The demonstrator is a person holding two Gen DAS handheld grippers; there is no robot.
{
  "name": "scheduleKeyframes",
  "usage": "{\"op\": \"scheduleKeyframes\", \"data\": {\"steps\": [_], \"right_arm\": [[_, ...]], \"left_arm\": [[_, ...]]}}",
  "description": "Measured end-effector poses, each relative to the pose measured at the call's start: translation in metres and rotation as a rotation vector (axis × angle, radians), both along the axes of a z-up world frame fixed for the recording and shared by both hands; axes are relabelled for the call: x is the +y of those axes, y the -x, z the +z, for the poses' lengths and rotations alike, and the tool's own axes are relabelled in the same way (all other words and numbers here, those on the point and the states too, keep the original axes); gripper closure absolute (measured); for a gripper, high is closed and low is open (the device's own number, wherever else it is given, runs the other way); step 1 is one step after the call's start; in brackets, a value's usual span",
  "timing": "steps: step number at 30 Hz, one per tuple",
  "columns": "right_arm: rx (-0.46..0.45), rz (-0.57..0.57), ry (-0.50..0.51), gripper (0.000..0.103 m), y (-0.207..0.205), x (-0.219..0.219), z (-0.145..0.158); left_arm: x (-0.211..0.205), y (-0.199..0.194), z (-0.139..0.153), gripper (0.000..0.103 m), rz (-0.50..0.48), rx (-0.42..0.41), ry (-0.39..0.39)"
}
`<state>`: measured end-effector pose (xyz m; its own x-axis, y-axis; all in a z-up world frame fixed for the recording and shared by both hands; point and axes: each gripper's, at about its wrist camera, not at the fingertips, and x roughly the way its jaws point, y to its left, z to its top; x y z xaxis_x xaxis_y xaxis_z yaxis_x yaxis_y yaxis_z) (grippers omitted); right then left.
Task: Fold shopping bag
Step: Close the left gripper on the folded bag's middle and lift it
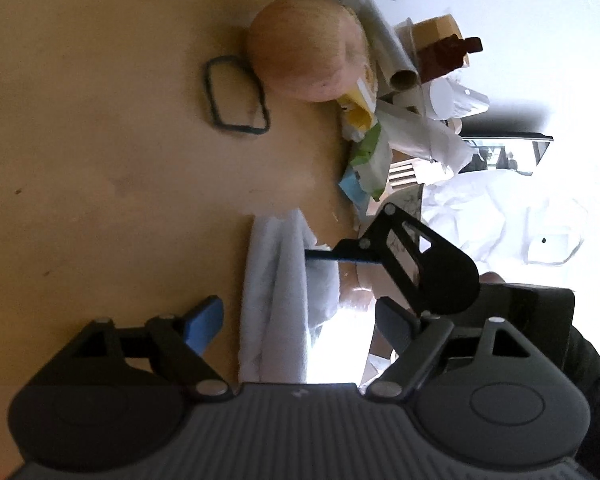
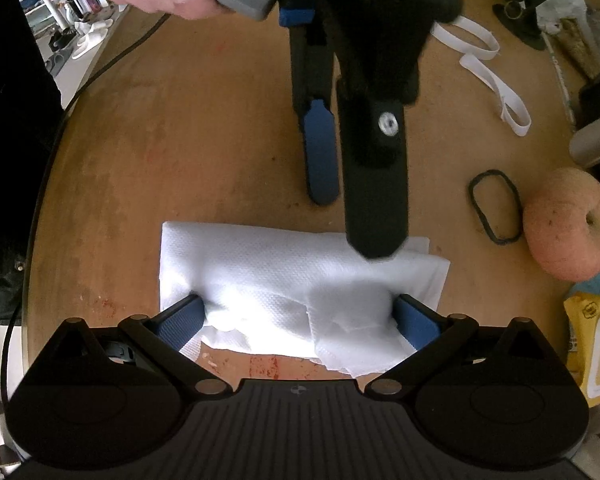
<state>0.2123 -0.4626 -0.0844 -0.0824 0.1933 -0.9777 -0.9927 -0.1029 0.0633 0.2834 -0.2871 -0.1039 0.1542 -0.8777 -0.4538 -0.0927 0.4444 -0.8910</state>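
Observation:
The white shopping bag [image 2: 284, 268] lies folded into a flat oblong on the wooden table [image 2: 180, 128]. My right gripper [image 2: 298, 320] is open, its blue pads [image 2: 180, 320] on either side of the bag's near edge, where loose layers bunch up. My left gripper [image 2: 348, 216] reaches in from the far side with its jaws apart; one black finger [image 2: 374, 200] rests over the bag's far right edge and the blue pad [image 2: 320, 156] hangs above bare table. In the left wrist view the bag [image 1: 276, 296] runs between the open left fingers, and the right gripper [image 1: 416, 256] is beyond it.
An apple [image 2: 568, 224] and a black rubber band [image 2: 496, 206] lie to the right of the bag. White straps [image 2: 492, 76] lie at the far right. A yellow packet [image 2: 596, 344] sits at the right edge. A black cable [image 2: 100, 72] runs along the left table edge.

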Motion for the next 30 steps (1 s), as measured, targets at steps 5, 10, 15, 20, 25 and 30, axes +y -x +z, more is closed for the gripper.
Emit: {"op": "scheduleKeyframes", "data": {"steps": [5, 10, 15, 20, 25, 30], "right_arm": [[0.001, -0.004, -0.004, 0.000, 0.000, 0.000, 0.003], [0.003, -0.007, -0.008, 0.000, -0.001, -0.001, 0.005], [0.004, -0.010, -0.013, 0.000, -0.002, -0.001, 0.008], [0.006, -0.015, -0.019, 0.000, -0.003, -0.002, 0.012], [0.008, -0.021, -0.027, 0.000, -0.003, -0.003, 0.015], [0.007, -0.023, -0.026, 0.000, -0.004, -0.002, 0.019]], "left_arm": [[-0.014, -0.002, 0.003, 0.012, -0.035, -0.012, -0.003], [-0.033, 0.011, 0.003, 0.011, -0.113, 0.036, -0.005], [-0.032, 0.009, 0.000, 0.009, -0.086, 0.094, 0.009], [-0.040, 0.000, 0.004, 0.008, -0.085, 0.083, 0.000], [-0.039, 0.007, 0.004, 0.008, -0.050, 0.036, 0.005], [-0.035, 0.018, 0.005, 0.024, -0.017, 0.012, -0.019]]}}
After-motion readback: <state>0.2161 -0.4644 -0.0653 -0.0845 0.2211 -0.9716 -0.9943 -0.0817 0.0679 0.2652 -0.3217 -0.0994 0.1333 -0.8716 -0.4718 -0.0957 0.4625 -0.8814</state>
